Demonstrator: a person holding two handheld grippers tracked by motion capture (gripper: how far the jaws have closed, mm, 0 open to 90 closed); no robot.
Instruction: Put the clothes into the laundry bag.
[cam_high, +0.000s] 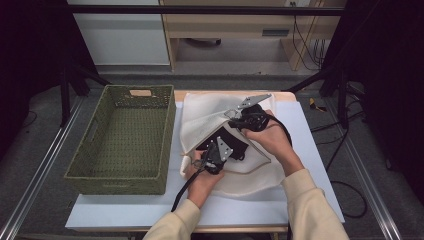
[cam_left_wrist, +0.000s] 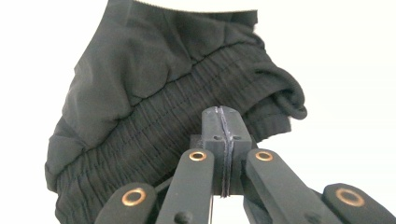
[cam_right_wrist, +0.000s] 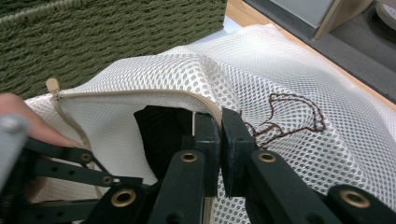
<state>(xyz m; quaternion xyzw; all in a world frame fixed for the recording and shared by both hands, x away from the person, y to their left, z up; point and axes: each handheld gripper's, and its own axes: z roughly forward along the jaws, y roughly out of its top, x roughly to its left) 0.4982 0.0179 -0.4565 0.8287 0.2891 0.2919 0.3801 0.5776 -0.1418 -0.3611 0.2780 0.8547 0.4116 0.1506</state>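
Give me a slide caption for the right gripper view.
Right gripper clamps the zippered edge of a white mesh laundry bag, holding it open over a black garment.

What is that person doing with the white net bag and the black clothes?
A person is packing a black garment into a white mesh laundry bag on the table. The right claw is shut on the bag's zippered edge, holding the mouth open. The left claw is shut on the garment's stretchy waistband, and the garment sits partly inside the opening. A green woven basket stands to the left of the bag with nothing in it.
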